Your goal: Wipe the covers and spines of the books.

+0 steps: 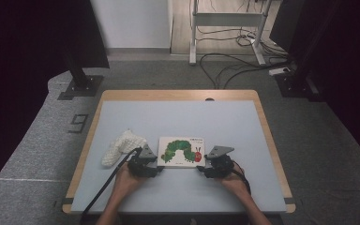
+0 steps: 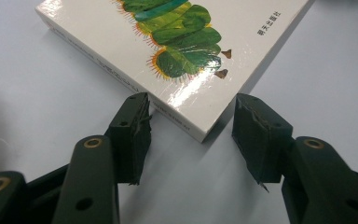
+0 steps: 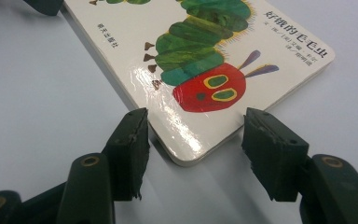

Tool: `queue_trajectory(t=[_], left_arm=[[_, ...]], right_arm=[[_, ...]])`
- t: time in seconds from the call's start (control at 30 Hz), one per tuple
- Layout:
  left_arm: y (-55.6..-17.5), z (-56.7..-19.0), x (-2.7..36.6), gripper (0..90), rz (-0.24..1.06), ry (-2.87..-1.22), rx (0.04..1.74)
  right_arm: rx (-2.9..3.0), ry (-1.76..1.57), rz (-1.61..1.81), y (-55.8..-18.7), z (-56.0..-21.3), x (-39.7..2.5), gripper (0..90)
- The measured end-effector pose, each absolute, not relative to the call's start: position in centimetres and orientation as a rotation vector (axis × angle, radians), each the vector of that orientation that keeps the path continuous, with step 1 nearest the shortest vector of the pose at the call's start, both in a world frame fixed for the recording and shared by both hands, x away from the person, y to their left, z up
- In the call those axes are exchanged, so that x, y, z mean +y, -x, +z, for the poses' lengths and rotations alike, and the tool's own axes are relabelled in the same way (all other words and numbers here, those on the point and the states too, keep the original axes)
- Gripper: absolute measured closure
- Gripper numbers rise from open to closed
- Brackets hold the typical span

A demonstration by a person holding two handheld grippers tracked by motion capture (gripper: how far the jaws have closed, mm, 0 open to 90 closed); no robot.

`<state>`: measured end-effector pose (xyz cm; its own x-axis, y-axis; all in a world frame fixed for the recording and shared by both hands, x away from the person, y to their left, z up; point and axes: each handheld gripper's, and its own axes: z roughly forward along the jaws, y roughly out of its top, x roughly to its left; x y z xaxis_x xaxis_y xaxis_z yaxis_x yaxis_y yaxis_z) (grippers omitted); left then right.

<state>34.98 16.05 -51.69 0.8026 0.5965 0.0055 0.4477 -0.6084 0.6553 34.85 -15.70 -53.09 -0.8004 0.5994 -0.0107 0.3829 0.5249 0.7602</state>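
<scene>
Book [image 1: 182,151] lies flat, near corners between both grippers' spread jaws.

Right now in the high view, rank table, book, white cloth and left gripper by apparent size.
1. table
2. book
3. white cloth, close to the book, so unsure
4. left gripper

Book [image 1: 182,151]: glossy white cover, green segmented caterpillar with red face, yellow-green eyes, purple feelers, brown feet; black lettering. Desk [image 1: 225,126]: pale blue top, light wood rim. Cloth [image 1: 122,146]: white, knobbly. Both hand-held grippers: black.
</scene>
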Motion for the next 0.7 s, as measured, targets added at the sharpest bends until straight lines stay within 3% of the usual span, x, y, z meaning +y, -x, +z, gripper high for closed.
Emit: queue_trajectory(t=[0.7], left_arm=[[-38.7,-51.7,16.1,46.4,0.319,-2.307,0.823]], right_arm=[[2.461,-0.868,1.114,-38.4,-53.0,-15.1,45.2]])
